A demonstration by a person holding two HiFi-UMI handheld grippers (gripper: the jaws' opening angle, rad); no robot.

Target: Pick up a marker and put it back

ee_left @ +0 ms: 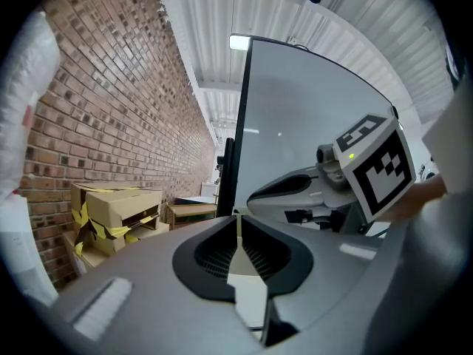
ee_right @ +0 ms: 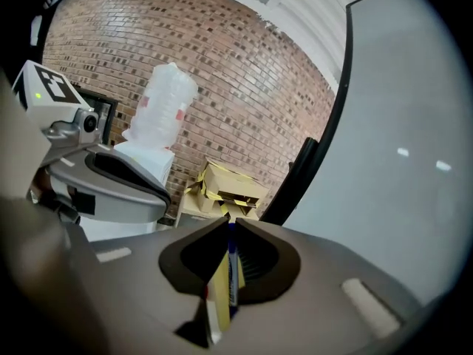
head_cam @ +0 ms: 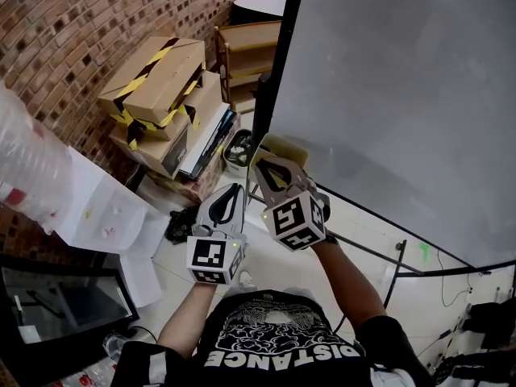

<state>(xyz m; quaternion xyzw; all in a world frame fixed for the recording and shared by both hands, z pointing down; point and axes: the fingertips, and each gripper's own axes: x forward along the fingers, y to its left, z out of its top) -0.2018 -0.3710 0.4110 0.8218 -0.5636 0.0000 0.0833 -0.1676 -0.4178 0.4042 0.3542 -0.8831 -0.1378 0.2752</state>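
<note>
"Confirming status: right gripper (ee_right: 228,225)?"
"Jaws clamped on the marker (ee_right: 231,271), beside the whiteboard (head_cam: 403,95). Left gripper (ee_left: 238,217) jaws together, empty."
"Return procedure?"
"Maintain clamp pressure. Align the marker with its rest, which is not in view. Release only once it is supported."

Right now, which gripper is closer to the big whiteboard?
Right. The right gripper, fingers shut on a marker, is beside the whiteboard's lower left edge. The left gripper sits farther left, on the side away from the board, its fingers shut on nothing.
</note>
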